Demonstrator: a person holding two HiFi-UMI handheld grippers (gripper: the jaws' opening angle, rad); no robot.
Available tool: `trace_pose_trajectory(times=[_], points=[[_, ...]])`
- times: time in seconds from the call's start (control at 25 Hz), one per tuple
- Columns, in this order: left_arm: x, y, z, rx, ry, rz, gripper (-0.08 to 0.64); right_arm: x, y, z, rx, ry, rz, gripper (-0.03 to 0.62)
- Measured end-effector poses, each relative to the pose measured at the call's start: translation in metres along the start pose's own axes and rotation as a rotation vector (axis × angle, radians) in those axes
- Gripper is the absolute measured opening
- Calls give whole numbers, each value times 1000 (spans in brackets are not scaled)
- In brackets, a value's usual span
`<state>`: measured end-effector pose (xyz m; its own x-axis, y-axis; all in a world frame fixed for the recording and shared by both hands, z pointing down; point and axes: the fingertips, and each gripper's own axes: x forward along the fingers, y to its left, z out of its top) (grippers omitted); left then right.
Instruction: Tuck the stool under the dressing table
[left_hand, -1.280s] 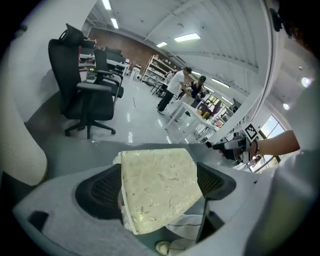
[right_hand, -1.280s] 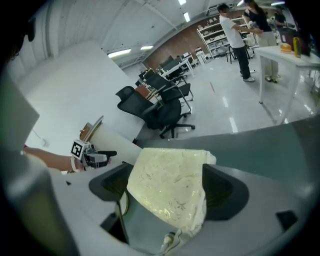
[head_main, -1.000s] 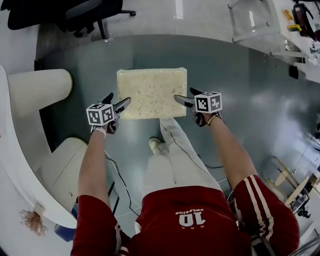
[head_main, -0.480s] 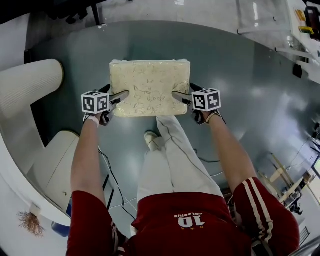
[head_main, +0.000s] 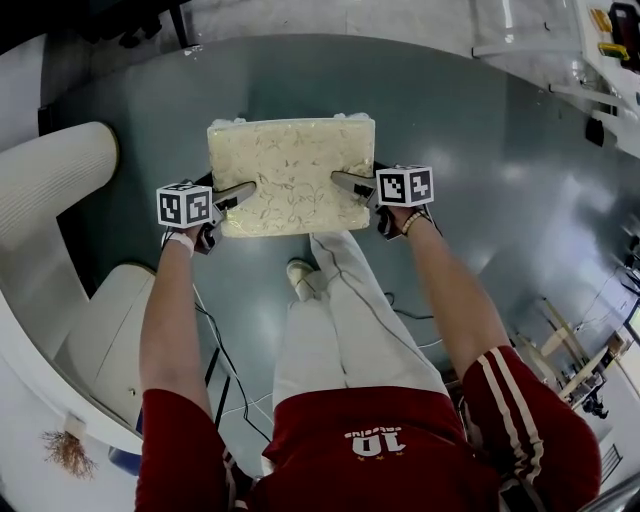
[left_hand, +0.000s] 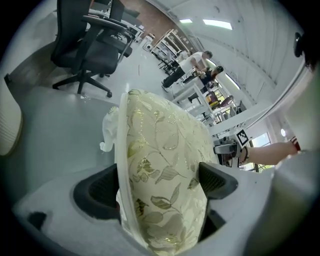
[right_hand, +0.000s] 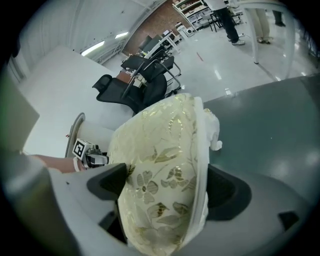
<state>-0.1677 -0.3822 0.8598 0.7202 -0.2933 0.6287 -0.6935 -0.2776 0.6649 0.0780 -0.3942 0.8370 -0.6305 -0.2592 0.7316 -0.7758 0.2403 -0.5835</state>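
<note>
My left gripper and right gripper straddle the stool with jaws wide apart, so shoving unclamped might skew it.

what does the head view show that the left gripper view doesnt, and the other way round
Head view only: the person's shoe, left forearm and the marker cube on the left gripper. Left gripper view only: people standing far off and ceiling lights. Both: the stool, its floral seat between the left gripper's fingers, and the right gripper at its other side.
</note>
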Motion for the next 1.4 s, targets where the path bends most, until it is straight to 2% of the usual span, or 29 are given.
trace_pose_trajectory(times=[0.16,0.32,0.48,0.68,0.76,0.88,0.96,1.04,1.12,1.16,1.24,1.4], points=[[-3,-1,-1,-7,8,30,485,-3,-1,-1,3,22,-33,470],[-6,-9,-15,-12,1,28,483,-8,2,-12,-8,59,-46,465],[-8,-9,-17,-45,-3,34,483,-6,3,-2,-47,106,-44,463],[-32,-10,-49,-112,-90,59,483,0,30,-7,-146,166,-11,463],[-34,-5,-43,-125,-97,54,483,4,37,5,-150,162,-7,463],[-29,-4,-28,-94,53,10,483,-4,30,-13,10,136,-48,463],[5,-20,-11,-81,111,1,483,-19,-4,-9,81,125,-47,463],[48,-42,-2,-17,186,-22,483,-42,-44,-25,174,73,-67,463],[76,-54,-6,69,283,-59,483,-57,-64,-60,286,6,-97,463],[82,-54,-10,82,298,-64,483,-57,-69,-68,300,-2,-104,463],[72,-39,-16,48,256,-47,483,-41,-65,-60,248,33,-98,463],[14,-2,-9,-38,118,-8,482,-3,-14,-22,126,97,-68,463]])
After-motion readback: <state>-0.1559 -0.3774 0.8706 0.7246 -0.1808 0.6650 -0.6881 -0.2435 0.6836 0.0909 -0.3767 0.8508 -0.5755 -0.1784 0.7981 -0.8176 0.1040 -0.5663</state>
